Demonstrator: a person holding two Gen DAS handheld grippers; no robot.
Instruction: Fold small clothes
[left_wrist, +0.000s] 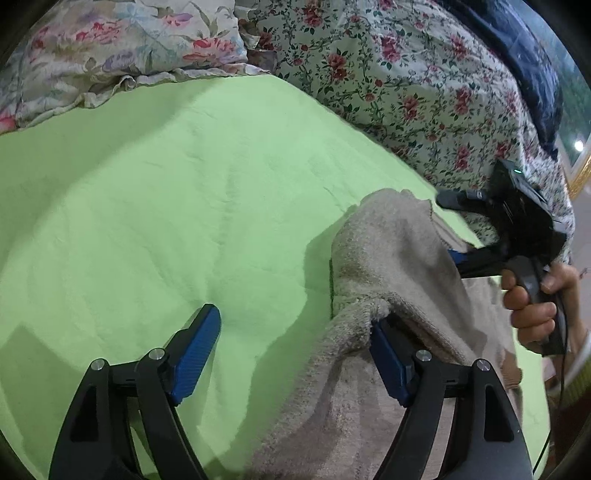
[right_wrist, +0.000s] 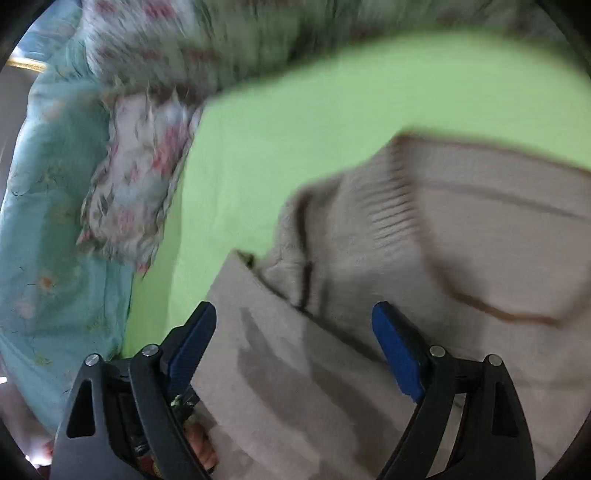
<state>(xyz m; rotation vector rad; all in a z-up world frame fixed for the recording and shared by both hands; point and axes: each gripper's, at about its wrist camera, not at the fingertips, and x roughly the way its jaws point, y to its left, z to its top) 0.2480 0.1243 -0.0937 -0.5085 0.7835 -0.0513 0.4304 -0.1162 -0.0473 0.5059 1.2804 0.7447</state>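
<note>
A beige fleece garment (left_wrist: 388, 251) lies on the green sheet (left_wrist: 184, 184), bunched up at the right of the left wrist view. My left gripper (left_wrist: 295, 339) is open; the fabric drapes over its right finger (left_wrist: 388, 354), while its left finger (left_wrist: 199, 343) is over bare sheet. The right gripper (left_wrist: 454, 254), held by a hand, reaches into the garment's far side, its tips hidden by cloth. In the blurred right wrist view the garment (right_wrist: 443, 229) shows ribbed knit and a seam; my right gripper (right_wrist: 295, 332) is open just above it.
A floral pillow (left_wrist: 110, 48) and a floral quilt (left_wrist: 406, 74) lie along the far edge of the bed. A light blue floral cover (right_wrist: 55, 221) and a floral pillow (right_wrist: 140, 184) lie at the left in the right wrist view.
</note>
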